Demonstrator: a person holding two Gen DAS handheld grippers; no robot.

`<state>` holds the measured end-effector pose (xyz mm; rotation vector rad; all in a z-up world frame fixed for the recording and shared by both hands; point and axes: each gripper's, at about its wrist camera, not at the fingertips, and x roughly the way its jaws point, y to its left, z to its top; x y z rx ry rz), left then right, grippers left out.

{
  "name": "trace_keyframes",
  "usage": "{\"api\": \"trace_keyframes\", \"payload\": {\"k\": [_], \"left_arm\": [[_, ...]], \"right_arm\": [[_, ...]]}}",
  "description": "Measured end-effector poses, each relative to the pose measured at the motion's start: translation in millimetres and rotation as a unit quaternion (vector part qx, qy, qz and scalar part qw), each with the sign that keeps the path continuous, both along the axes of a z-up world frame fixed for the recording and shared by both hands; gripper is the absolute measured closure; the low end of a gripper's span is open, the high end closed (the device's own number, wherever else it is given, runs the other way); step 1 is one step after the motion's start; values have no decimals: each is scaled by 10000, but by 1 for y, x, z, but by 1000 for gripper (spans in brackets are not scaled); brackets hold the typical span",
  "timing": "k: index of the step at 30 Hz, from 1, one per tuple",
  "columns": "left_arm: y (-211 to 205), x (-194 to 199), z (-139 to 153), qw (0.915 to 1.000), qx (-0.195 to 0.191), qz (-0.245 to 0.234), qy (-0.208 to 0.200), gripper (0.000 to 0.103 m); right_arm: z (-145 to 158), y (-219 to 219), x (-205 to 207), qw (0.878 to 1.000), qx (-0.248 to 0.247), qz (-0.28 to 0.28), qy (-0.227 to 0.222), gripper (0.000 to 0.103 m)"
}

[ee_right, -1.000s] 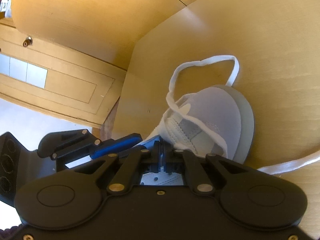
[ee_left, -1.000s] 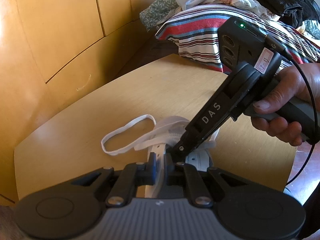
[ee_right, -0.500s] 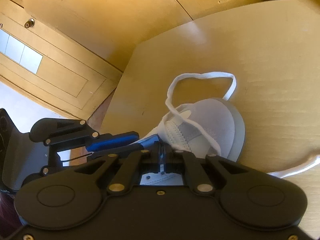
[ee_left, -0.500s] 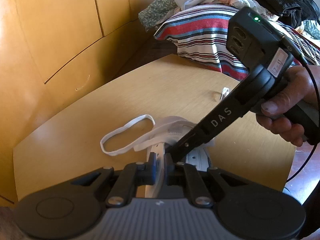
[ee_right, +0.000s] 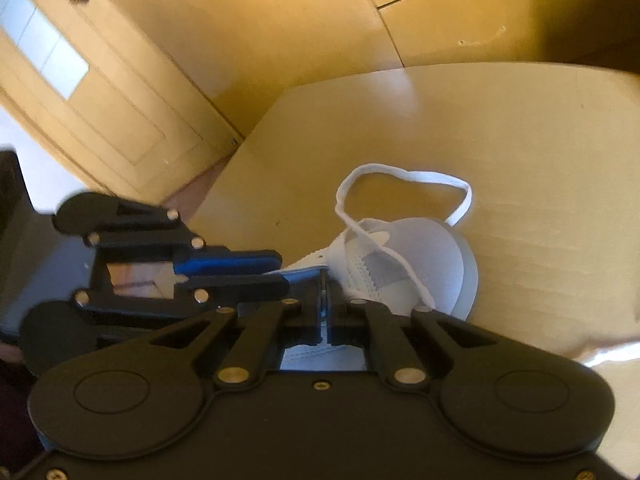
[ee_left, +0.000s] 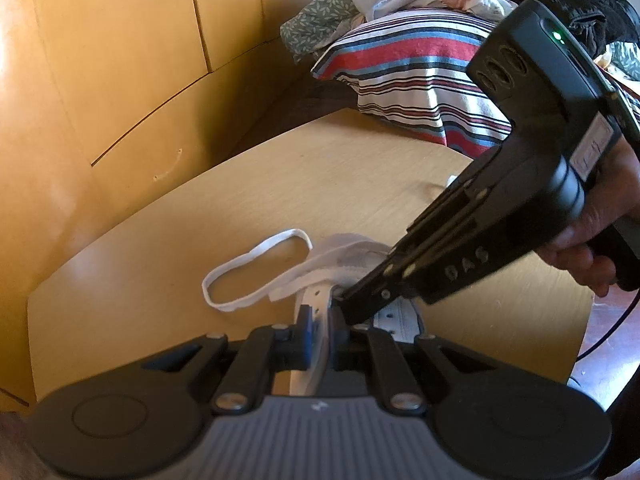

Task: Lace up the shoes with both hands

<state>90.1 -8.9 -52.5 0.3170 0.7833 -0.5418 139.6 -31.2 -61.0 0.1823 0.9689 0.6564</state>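
White-and-grey shoe (ee_right: 416, 264) on a wooden table (ee_left: 352, 184), its white lace (ee_right: 400, 178) looped beyond the toe; left gripper (ee_left: 320, 330) clamps the eyelet flap (ee_left: 316, 304), right gripper (ee_right: 324, 304) is clenched over the shoe's opening, striped blanket (ee_left: 416, 76) far right.

Both our grippers angled down, tips close together

Our left gripper (ee_left: 322, 330) is clamped on a thin white flap, fingers nearly together. Our right gripper (ee_right: 324, 300), its fingers pressed shut, slants in from the right, with our right hand (ee_left: 600, 240) wrapped round its handle.
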Motion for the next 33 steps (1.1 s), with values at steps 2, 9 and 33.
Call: {"api": "trace_keyframes", "payload": {"k": [2, 9, 33], "left_arm": [[0, 0, 0, 10000, -3, -3, 3, 95], [0, 0, 0, 10000, -7, -9, 9, 94], [0, -2, 1, 10000, -15, -46, 38, 94]], "right_arm": [[0, 2, 1, 9999, -90, 62, -15, 102], [2, 11, 2, 9986, -402, 317, -131, 102], [-14, 14, -9, 9986, -287, -70, -445, 102]]}}
